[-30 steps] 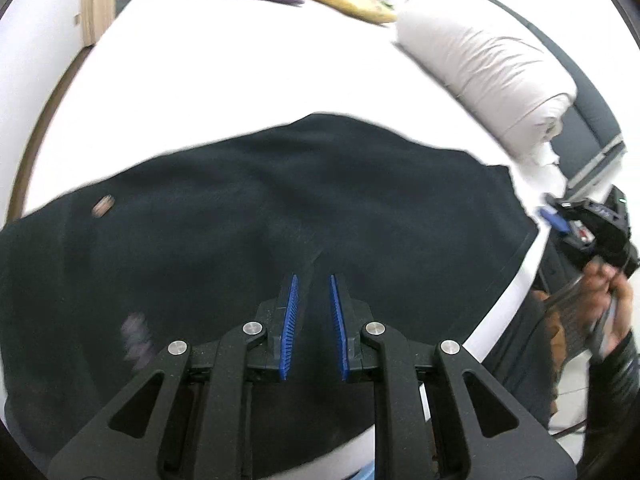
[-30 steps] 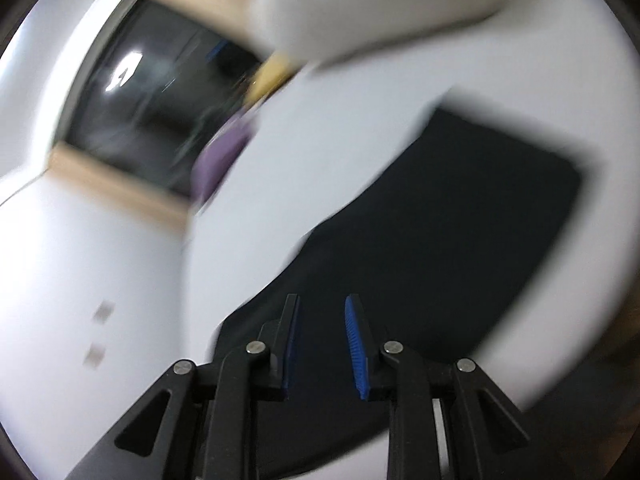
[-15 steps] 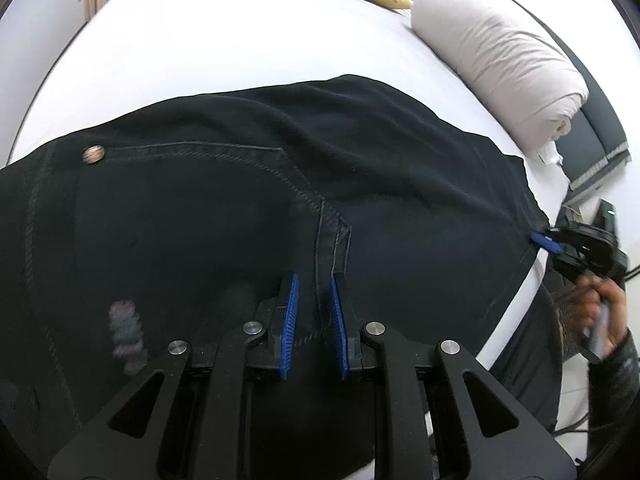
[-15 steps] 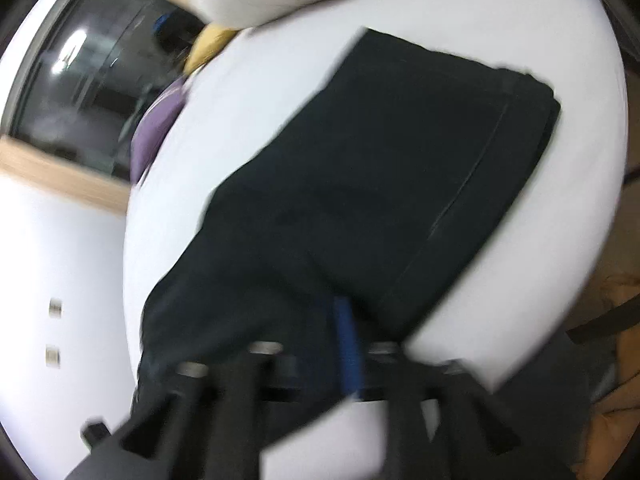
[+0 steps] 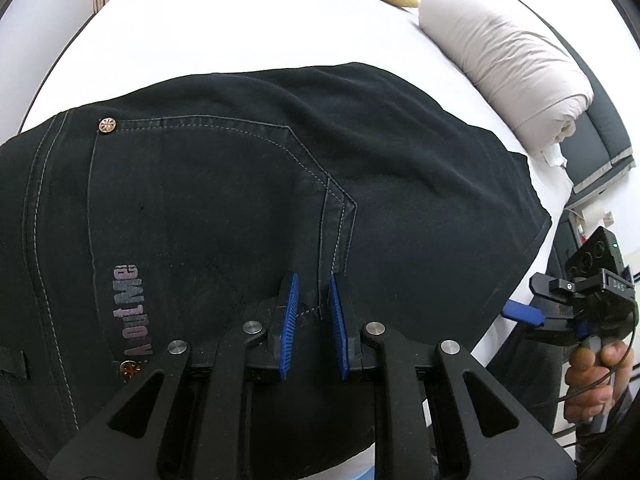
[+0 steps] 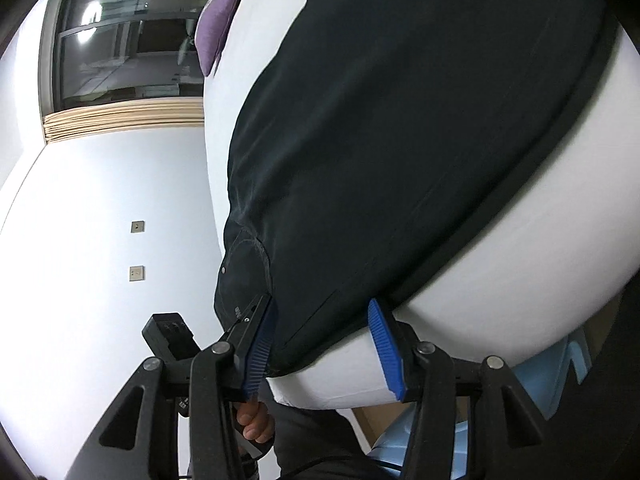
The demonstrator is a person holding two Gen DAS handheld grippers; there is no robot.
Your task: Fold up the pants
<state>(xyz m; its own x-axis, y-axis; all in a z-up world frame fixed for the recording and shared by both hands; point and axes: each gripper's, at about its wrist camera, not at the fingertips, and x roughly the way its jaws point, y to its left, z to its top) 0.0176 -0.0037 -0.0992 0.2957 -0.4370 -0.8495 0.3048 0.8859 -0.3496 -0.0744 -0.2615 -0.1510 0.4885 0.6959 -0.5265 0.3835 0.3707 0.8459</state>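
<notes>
Running left to right along the bed's (image 5: 200, 32) near edge, the pants (image 5: 240, 184) sit between two parted claws: left claw (image 5: 313, 312) over the pocket seam, right claw (image 6: 320, 340) straddling the hem corner.

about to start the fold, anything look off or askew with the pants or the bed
Nothing looks damaged or spilled. The black pants lie fairly flat across the white bed, with soft wrinkles near the back pocket. One corner runs over the mattress edge, in front of the open right gripper. The left gripper straddles the pocket seam.
</notes>
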